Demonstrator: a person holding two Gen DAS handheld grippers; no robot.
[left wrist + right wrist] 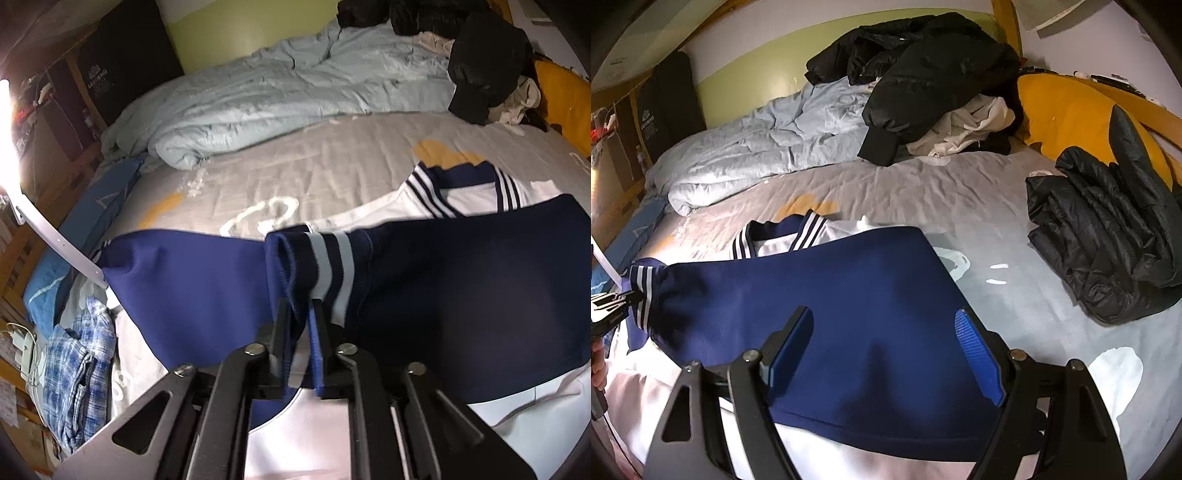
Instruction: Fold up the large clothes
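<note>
A navy and white varsity jacket (480,295) lies on the bed, its striped collar (498,192) toward the far side. My left gripper (301,314) is shut on the striped sleeve cuff (332,266), and the navy sleeve is stretched across the white body. In the right wrist view that cuff (642,291) sits at the far left, pinched by the left gripper (629,295), and the collar (809,225) shows behind it. My right gripper (882,315) hangs open just over the navy sleeve (849,266), with nothing between its blue pads (979,354).
A grey printed sheet (960,192) covers the bed. A crumpled light blue duvet (277,99) and a pile of black coats (923,74) lie at the back. A folded black puffer jacket (1108,236) and a yellow pillow (1067,110) are right. A blue plaid garment (77,369) lies left.
</note>
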